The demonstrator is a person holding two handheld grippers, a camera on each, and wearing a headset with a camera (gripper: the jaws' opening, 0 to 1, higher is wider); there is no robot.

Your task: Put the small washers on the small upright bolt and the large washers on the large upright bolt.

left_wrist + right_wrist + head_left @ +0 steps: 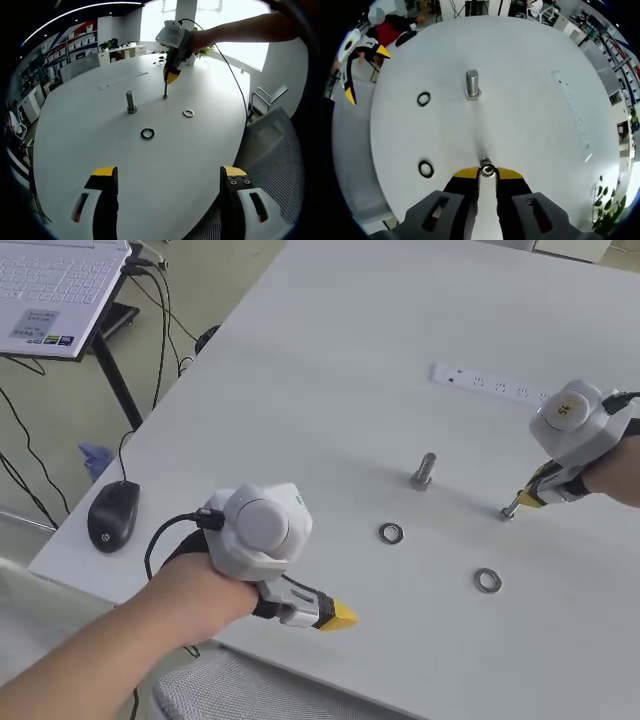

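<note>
Only thing I can kinda read is a two-digit number, looks like 35, on the round yellowish sticker [563, 409] atop the right gripper [519, 506]; the laptop [55, 280] labels are too blurry.

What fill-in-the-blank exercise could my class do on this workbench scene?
1. Flat on the table lie ___ washers.
2. The left gripper has its jaws ___.
3. The bolt at the tips of the right gripper is the ___ of the two.
4. The large bolt stands ___ on the table.

Missing words: two; open; smaller; upright
</note>
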